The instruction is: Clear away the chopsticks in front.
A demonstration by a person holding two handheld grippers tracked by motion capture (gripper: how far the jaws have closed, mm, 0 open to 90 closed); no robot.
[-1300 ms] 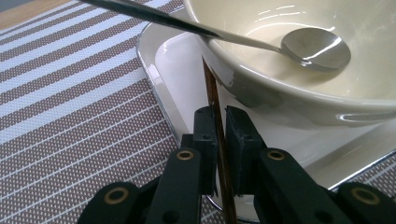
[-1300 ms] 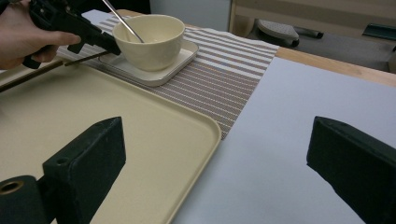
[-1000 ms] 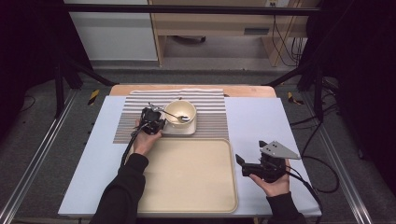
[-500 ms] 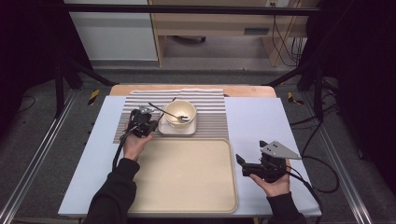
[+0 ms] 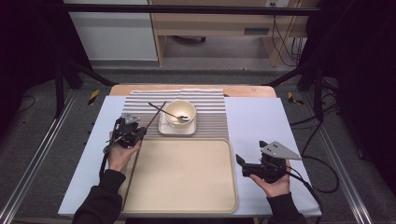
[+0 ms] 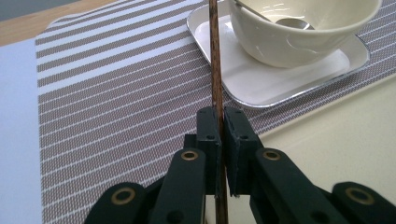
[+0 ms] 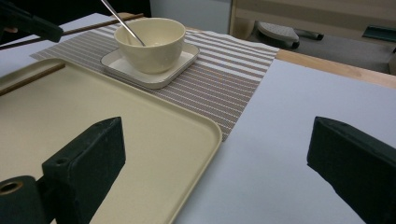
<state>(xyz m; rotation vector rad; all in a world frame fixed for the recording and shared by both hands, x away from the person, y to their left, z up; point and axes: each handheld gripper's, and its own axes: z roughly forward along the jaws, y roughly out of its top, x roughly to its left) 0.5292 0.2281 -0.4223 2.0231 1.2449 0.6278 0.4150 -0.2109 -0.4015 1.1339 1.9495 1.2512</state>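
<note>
The left tongs are clamped on a brown chopstick. In the left gripper view the two black jaws are pressed together with the chopstick running straight up between them. From the grip it reaches forward past the near-left corner of a white square saucer, and its far end lies out toward the back of the striped placemat. The person's left hand holds these tongs over the placemat's near-left corner, right at the far-left corner of the beige tray.

Just ahead and to the right of the left tongs sits a cream bowl on that saucer, with a metal spoon lying in it, handle slanting up and away to the left. In the left gripper view the bowl is close, up and to the right of the jaws, and the chopstick stands beside it; I cannot tell whether they touch.

A second chopstick lies in the tray along its left edge, behind and below the left tongs.

The right tongs stand wide open with nothing between them. The right hand keeps them low over the pale blue counter, just off the tray's right edge. In the right gripper view the tray corner sits between the spread jaws, and the bowl is well beyond them to the left.
</note>
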